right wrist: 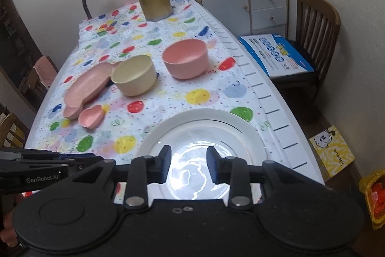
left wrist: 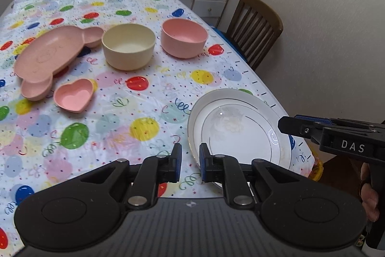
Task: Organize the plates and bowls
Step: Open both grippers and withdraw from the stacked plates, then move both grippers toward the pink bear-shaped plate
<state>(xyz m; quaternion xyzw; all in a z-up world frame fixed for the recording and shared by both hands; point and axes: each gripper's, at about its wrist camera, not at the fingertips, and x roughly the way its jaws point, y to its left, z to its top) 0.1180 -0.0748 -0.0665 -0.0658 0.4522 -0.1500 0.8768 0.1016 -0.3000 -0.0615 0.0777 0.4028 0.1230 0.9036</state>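
Nearest, the white plate (right wrist: pixel 204 127) lies free beneath the right gripper (right wrist: pixel 189 164), jaws apart and empty, left gripper (left wrist: pixel 190 161) narrow and empty; picking the next dish looks due.

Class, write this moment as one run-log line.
left gripper: shut, empty | right gripper: open over white plate | cream bowl, pink bowl: apart, unstacked

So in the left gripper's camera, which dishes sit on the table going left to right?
Pink bear-shaped plate → pink heart-shaped dish → cream bowl → pink bowl → white plate.
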